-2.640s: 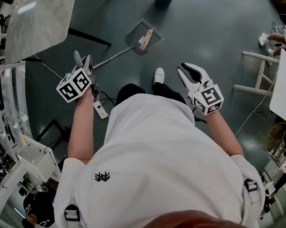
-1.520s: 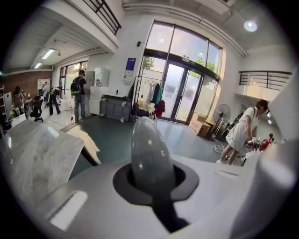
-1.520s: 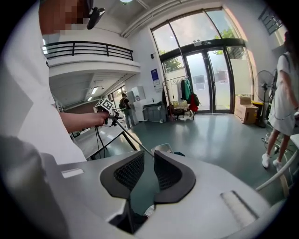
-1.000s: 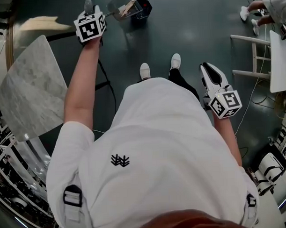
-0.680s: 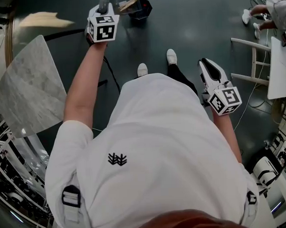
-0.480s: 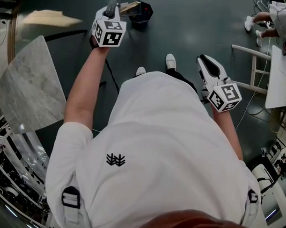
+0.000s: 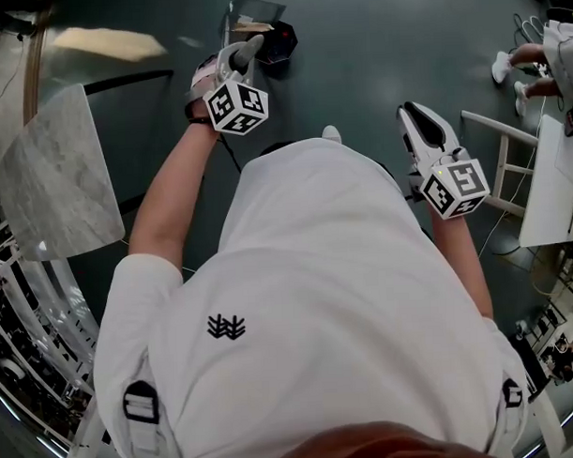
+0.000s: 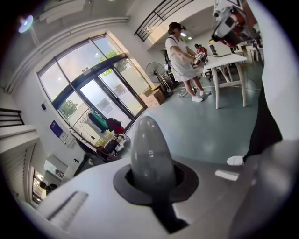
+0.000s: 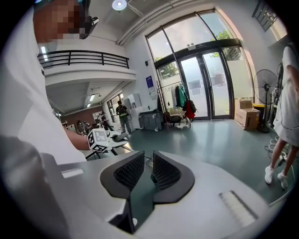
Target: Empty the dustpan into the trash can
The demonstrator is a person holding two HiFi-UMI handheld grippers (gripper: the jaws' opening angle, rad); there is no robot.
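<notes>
Dustpan (image 7: 253, 12) now tilts over trash can (image 7: 280, 43); left gripper (image 7: 235, 58) pinches its handle (image 8: 148, 151); right gripper (image 7: 416, 115) slightly spread.

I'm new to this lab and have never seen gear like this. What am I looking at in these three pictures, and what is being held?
There is no robot: a person holds a two-jaw hand tool, a gripper, in each hand. One picture is from a camera on the person's head, looking down; the other two are from cameras on the grippers, looking along their jaws. The left gripper is shut on the grey handle of a dustpan, held up next to a dark trash can on the floor. The right gripper holds nothing; its jaws stand slightly apart. The patterned cube on each belongs to the gripper. A marble table top stands at left.
</notes>
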